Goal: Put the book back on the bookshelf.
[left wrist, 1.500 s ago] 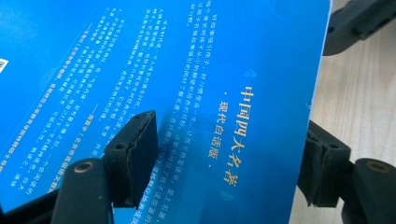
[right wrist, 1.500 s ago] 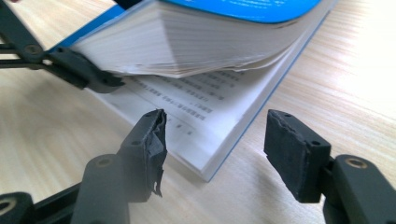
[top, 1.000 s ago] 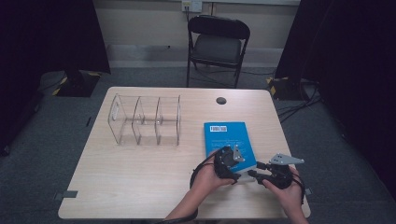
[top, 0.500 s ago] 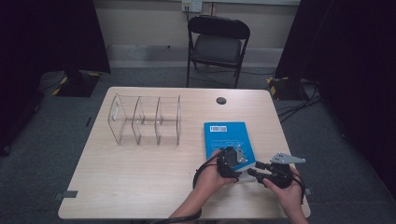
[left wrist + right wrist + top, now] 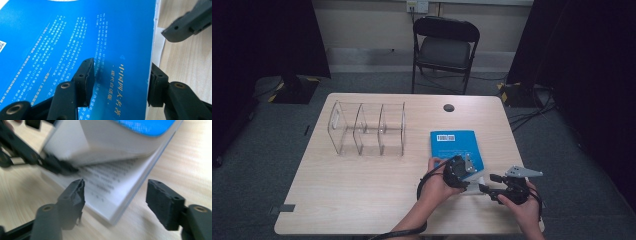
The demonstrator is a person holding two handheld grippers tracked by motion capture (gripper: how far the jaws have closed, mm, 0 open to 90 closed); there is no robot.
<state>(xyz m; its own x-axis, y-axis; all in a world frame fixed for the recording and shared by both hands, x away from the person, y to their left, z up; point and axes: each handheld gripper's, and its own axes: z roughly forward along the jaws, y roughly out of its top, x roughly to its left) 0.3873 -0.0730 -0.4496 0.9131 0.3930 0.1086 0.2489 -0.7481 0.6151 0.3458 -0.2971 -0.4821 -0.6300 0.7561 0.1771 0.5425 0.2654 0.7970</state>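
A blue book (image 5: 456, 144) lies at the right of the table, its near part raised. My left gripper (image 5: 468, 176) is at the near edge. In the left gripper view its jaws (image 5: 121, 82) have just been closing: one pad sits on the glossy cover (image 5: 75, 37), the other under the page edge. The lifted block of pages (image 5: 107, 142) hangs over the open printed page (image 5: 112, 187), with a left gripper fingertip (image 5: 58, 166) beneath it. My right gripper (image 5: 488, 183) has just been opening. Its jaws (image 5: 116, 195) stand apart around the lower pages' corner without touching.
A clear acrylic divider rack (image 5: 367, 127) stands at the back left of the wooden table (image 5: 352, 195). A small black disc (image 5: 448, 107) lies near the far edge. A black folding chair (image 5: 444, 47) stands beyond the table.
Both hands stay at the book's near edge. The left hand has settled slightly onto the book, and the right gripper's jaws look wider apart than before.
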